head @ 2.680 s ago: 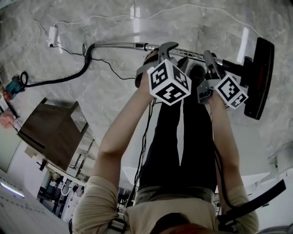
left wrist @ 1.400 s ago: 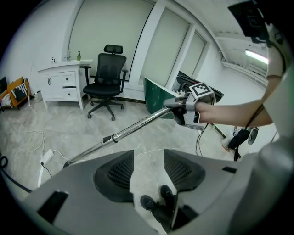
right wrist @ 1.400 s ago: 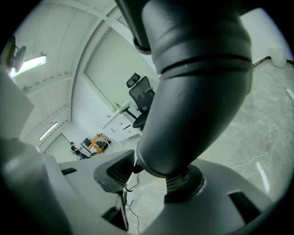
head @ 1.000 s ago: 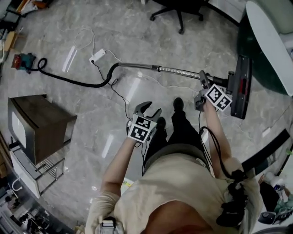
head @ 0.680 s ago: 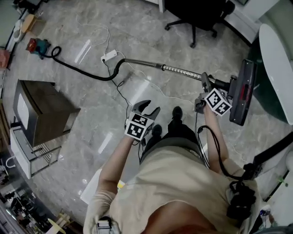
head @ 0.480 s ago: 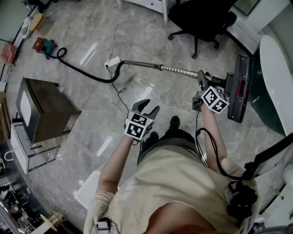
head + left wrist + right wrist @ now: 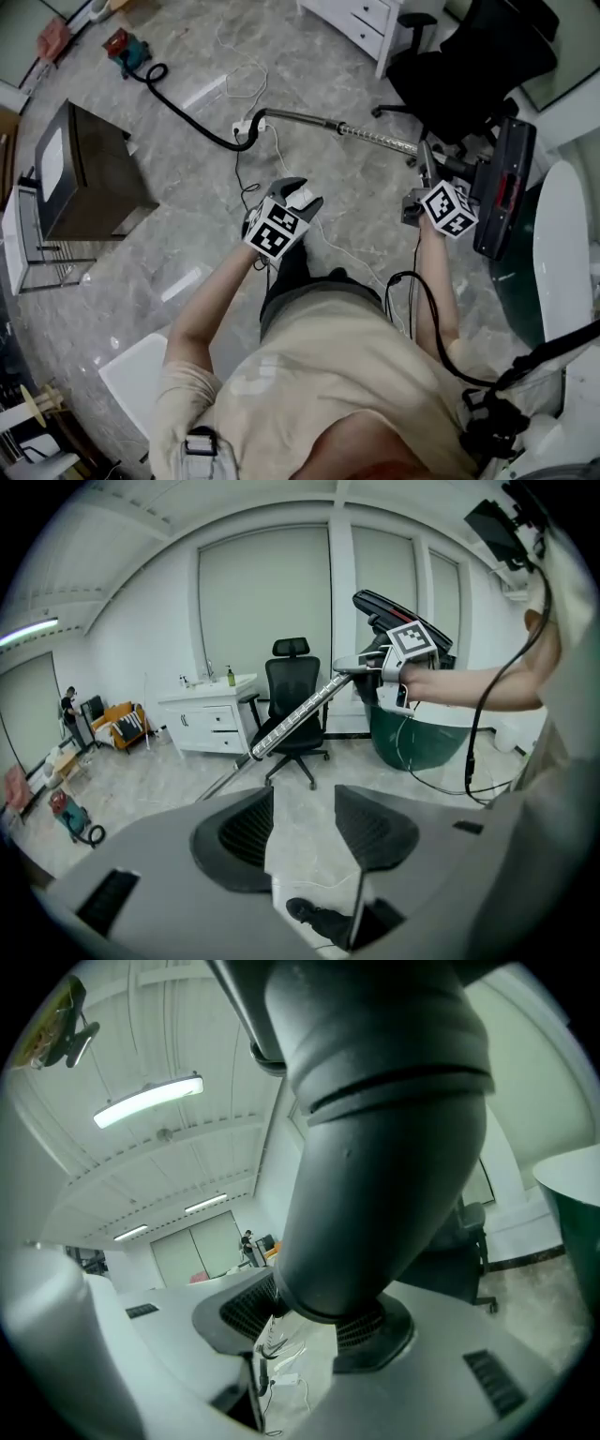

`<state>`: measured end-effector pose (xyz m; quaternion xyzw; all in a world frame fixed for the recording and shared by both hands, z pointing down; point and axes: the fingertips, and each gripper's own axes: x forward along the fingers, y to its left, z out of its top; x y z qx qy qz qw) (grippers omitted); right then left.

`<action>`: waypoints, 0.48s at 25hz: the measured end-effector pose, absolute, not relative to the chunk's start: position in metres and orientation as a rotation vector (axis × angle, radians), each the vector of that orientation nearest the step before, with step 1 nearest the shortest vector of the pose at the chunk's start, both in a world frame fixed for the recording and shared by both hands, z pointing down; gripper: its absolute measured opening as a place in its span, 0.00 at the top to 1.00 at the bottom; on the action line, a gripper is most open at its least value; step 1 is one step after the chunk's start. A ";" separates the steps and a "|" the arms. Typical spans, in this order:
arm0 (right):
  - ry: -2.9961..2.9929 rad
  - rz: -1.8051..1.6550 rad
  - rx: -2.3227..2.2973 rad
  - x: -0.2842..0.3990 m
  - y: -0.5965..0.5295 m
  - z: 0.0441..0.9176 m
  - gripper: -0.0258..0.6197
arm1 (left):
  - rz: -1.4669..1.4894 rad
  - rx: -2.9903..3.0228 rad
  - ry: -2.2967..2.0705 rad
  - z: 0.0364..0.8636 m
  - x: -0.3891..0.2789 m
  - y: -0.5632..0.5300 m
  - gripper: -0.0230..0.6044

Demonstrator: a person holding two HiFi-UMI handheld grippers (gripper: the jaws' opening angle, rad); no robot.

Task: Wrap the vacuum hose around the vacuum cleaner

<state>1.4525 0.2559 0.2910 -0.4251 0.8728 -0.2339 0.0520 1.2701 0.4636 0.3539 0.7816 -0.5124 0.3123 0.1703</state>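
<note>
Vacuum hose (image 7: 202, 124) isn't what you've actually got hold of. Your right gripper (image 7: 309, 1321) has its jaws closed part way onto the fat dark neck tube (image 7: 384, 1129), with both ribbed pads pressed against it. My guess is you grabbed there because it's the stiff end, so you can steer the whole length from one spot.

Your left gripper (image 7: 300, 822) is holding nothing. Its jaws are apart, and only floor and your shoe show between them. It hangs out in front of you, well apart from the tube, and it looks like the free hand for feeding loops later.

Outward from the grip, the floor head (image 7: 506, 187) sits just beyond your right gripper, up off the floor. The metal wand (image 7: 375, 138) slopes away from it and down. In the head view, that long axis runs from the right toward the upper left. The black hose picks up where the wand ends, near the power strip (image 7: 251, 125). It bends there, then trails along the floor to the vacuum cleaner (image 7: 122, 44) in the far top-left corner, past the dark cabinet (image 7: 80, 169).

So the whole length is stretched out and pointing at the cleaner, and I'd say no wrapping has been done yet.
</note>
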 end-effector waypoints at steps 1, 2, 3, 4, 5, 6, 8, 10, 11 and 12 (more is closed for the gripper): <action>2.670 -0.695 -1.276 1.444 0.253 0.285 0.69 | 0.906 2.244 -1.461 0.351 1.260 0.457 0.65; 2.684 -0.680 -1.258 1.435 0.250 0.278 0.69 | 0.919 2.266 -1.465 0.348 1.249 0.452 0.65; 2.700 -0.662 -1.237 1.424 0.249 0.270 0.69 | 0.923 2.285 -1.467 0.347 1.236 0.448 0.65; 2.717 -0.642 -1.211 1.413 0.248 0.261 0.69 | 0.921 2.296 -1.470 0.347 1.221 0.445 0.65; 2.737 -0.622 -1.182 1.400 0.246 0.251 0.69 | 0.914 2.298 -1.472 0.349 1.204 0.441 0.65; 2.757 -0.604 -1.152 1.386 0.242 0.242 0.70 | 0.900 2.291 -1.476 0.352 1.187 0.436 0.65; 2.788 -0.580 -1.101 1.357 0.225 0.228 0.70 | 0.845 2.260 -1.488 0.362 1.154 0.417 0.65; 2.806 -0.566 -1.074 1.329 0.205 0.223 0.71 | 0.797 2.255 -1.499 0.365 1.129 0.389 0.65; 2.818 -0.555 -1.068 1.315 0.196 0.222 0.71 | 0.796 2.275 -1.506 0.363 1.120 0.373 0.65; 2.831 -0.541 -1.066 1.300 0.186 0.222 0.71 | 0.810 2.308 -1.509 0.359 1.111 0.356 0.65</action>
